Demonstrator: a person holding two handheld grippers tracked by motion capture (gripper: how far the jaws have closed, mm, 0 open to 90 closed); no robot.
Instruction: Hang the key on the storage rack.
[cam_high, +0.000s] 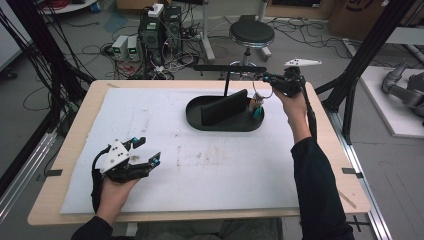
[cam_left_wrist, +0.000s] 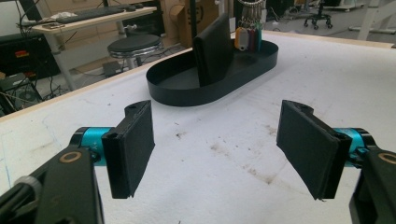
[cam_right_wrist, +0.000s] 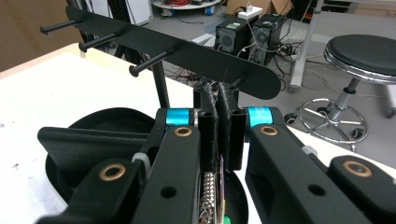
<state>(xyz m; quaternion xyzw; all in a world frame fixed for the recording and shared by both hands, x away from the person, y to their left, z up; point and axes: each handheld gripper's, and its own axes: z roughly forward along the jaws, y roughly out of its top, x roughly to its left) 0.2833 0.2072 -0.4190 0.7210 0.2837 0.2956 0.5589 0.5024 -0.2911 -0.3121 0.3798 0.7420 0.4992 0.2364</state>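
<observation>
A black oval tray (cam_high: 197, 121) stands at the far middle of the white mat, with an upright black panel (cam_high: 225, 107) in it and a post carrying a peg bar (cam_high: 230, 68). My right gripper (cam_high: 267, 79) is shut on a key ring (cam_high: 262, 90); its coloured tags (cam_high: 256, 107) hang down into the tray's right end. In the right gripper view the shut pads (cam_right_wrist: 219, 98) sit just below the bar (cam_right_wrist: 187, 53), close to its end peg (cam_right_wrist: 238, 80). My left gripper (cam_high: 149, 150) rests open at the near left, jaws (cam_left_wrist: 219, 149) wide apart with nothing between them.
A round stool (cam_high: 251, 34) and computer boxes (cam_high: 160, 30) with cables stand on the floor beyond the table. Black frame struts (cam_high: 370, 45) rise at the right. The white mat (cam_high: 200, 165) covers most of the wooden tabletop.
</observation>
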